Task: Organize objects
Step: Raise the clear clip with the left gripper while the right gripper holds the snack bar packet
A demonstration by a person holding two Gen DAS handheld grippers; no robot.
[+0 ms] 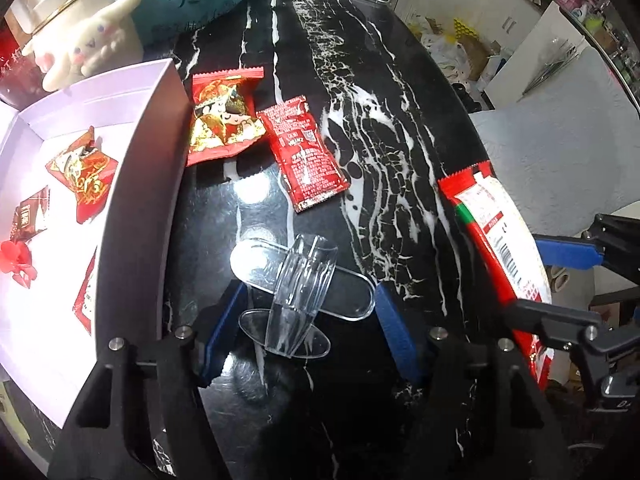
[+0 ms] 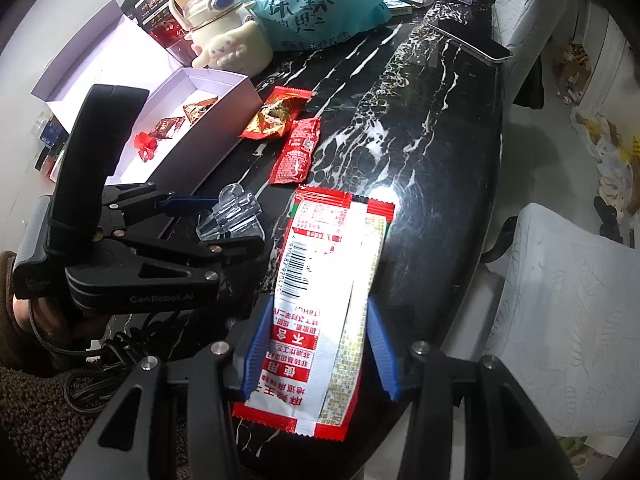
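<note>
Left gripper [image 1: 308,320] is wide open, blue pads either side of the clear plastic clip [image 1: 298,300], no contact visible. Risk: the clip is hard, glossy and oddly faceted, so a pinch could squirt it across the polished black marble table [image 1: 400,160]. Right gripper [image 2: 316,344] straddles the long red-and-white snack sachet [image 2: 320,292], pads at its edges; can't tell whether it grips. The thin, crinkly film may buckle or slide out. Ketchup packet [image 1: 306,152] and red candy wrapper [image 1: 224,116] lie beside the white cardboard box [image 1: 136,160].
</note>
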